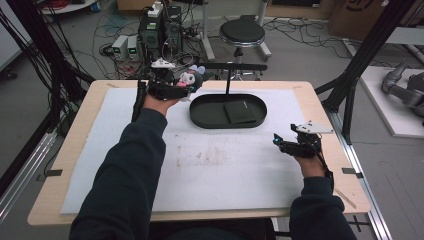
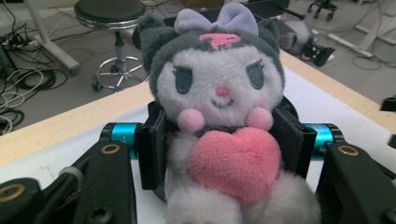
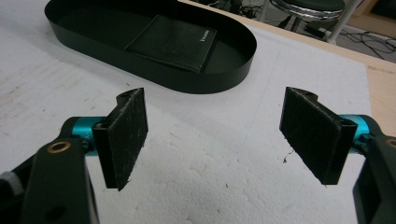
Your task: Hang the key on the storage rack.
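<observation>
The worktop is carrying a white foam sheet, and near its far middle a black oval tray is sitting with its long axis running left to right, a black post and crossbar rising behind it. A flat black wallet is lying inside the tray toward its right half; it is bearing a small pale mark near one corner, too small to read. The left gripper is pinching a grey-and-white plush toy by the body, pads pressing on both flanks, and is holding it off the sheet just left of the tray's left end. The toy is sitting upright in the left gripper view, with a lilac bow and a pink heart on its front, no readable tag. So the tray is lying just right of and slightly nearer than the toy, the left hand being far the closer one. The right gripper is hovering with jaws spread and nothing between them, over the sheet near the right edge, well apart from the tray.
</observation>
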`<state>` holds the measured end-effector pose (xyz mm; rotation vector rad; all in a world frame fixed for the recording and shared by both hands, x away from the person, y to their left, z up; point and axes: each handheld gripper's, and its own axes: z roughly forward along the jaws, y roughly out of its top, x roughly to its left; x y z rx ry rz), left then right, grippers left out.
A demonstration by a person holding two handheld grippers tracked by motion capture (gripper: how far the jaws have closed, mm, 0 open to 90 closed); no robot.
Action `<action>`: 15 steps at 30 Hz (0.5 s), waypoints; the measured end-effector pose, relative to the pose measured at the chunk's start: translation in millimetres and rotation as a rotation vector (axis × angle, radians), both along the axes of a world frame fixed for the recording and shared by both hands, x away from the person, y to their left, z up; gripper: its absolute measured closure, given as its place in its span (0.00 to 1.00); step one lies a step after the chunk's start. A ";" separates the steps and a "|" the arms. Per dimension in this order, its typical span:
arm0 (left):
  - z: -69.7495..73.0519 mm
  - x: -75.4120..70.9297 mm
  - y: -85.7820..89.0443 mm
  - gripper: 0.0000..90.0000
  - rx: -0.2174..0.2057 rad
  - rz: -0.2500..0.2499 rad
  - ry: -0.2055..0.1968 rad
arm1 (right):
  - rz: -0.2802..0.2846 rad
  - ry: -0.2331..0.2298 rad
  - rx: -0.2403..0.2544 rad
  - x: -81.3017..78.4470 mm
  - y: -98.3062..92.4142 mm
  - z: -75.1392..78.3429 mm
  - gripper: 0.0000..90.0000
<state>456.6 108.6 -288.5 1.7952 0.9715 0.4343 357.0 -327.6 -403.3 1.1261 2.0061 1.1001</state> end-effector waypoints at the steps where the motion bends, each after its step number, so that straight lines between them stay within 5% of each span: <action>1: 0.9 2.7 -1.6 0.50 -0.004 0.003 0.002 | 0.001 -0.002 0.000 -0.1 -0.2 0.1 0.27; 9: 5.2 19.1 -11.5 0.50 -0.025 0.030 0.006 | 0.005 -0.003 0.003 0.0 0.5 0.3 0.27; 15: 4.4 28.8 -10.1 0.50 -0.080 0.071 0.007 | 0.008 -0.005 0.004 -0.2 -0.2 0.5 0.27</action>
